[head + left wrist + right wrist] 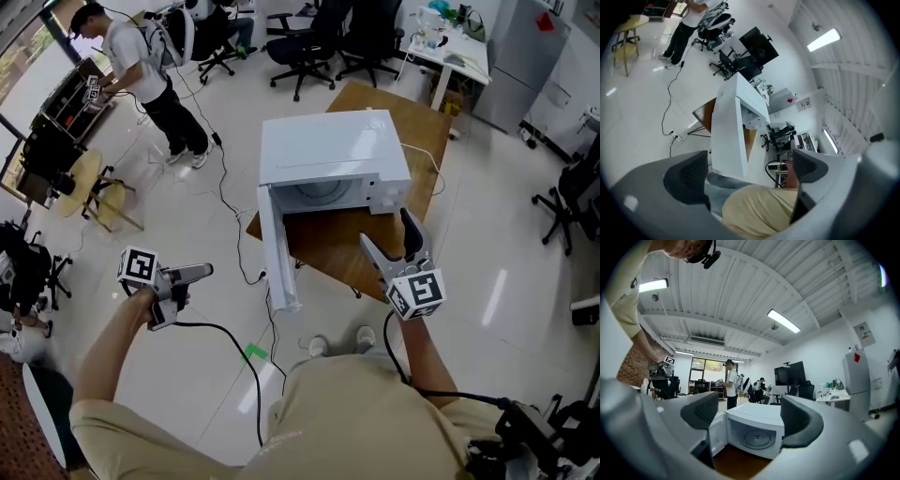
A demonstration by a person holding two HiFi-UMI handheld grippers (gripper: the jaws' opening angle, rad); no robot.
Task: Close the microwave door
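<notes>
A white microwave (333,155) stands on a wooden table (375,101). Its door (279,255) is swung wide open toward me, past the table's near edge. My left gripper (194,273) hangs open left of the door, apart from it, holding nothing. Just right of the door, near the control panel, my right gripper (386,231) is open and empty. The left gripper view shows the door's outer face (729,136) beyond the open left gripper (747,171). Between the open jaws of the right gripper (750,413) appear the microwave cavity (754,436) with its turntable and the door (717,434).
Cables (230,206) trail over the white floor left of the table, and a green tape mark (255,352) lies by my feet. Another person (141,66) stands at the far left beside a yellow stool (89,183). Office chairs (300,47) and a white desk (455,49) are behind.
</notes>
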